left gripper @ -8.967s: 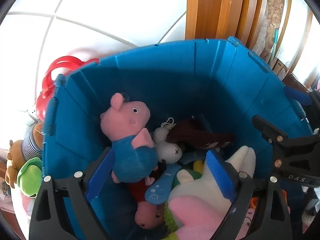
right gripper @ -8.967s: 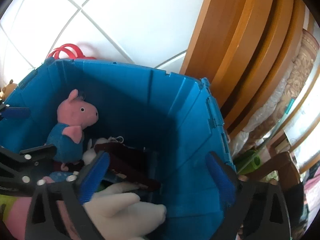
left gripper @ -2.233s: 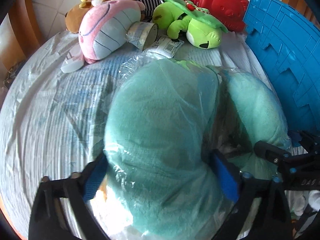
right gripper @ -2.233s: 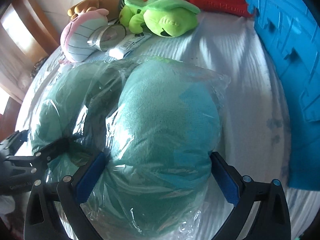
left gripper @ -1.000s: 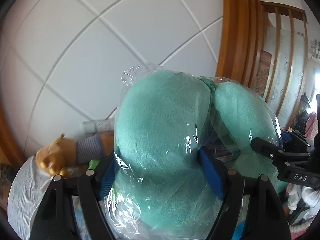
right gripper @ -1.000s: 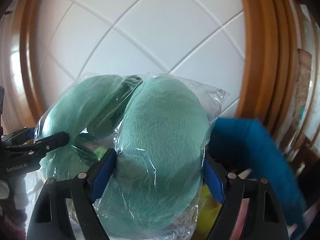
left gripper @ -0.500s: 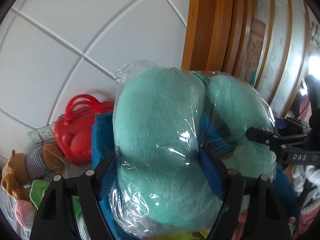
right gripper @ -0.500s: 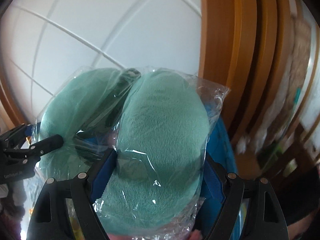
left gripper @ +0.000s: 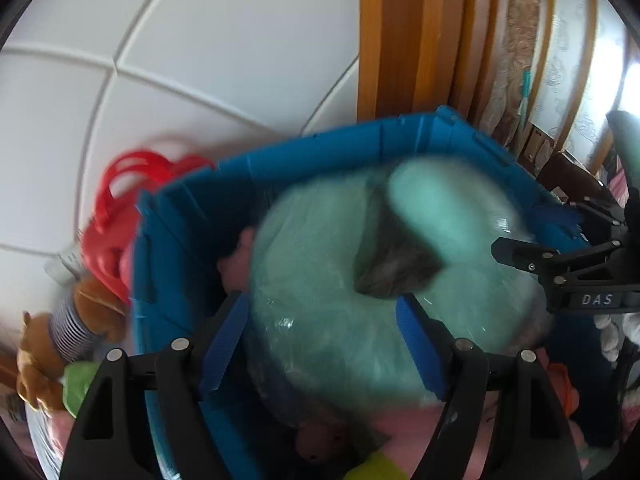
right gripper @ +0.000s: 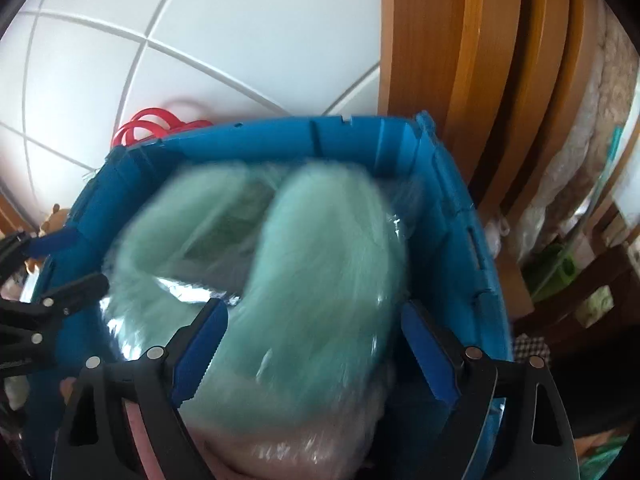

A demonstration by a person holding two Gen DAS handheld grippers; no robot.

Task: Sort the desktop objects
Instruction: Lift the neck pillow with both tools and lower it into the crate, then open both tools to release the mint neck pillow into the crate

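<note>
Only one piece of text can be read: the white capital letters "DAS", printed on the black body of the right gripper (left gripper: 576,240), which is seen at the right edge of the left wrist view. No other lettering, label, number or sign can be made out in either view; the remaining things are blurred or bear no legible marking.

The neck pillow (left gripper: 328,280) lies in the bin (left gripper: 172,248), atop plush toys (left gripper: 320,440).
</note>
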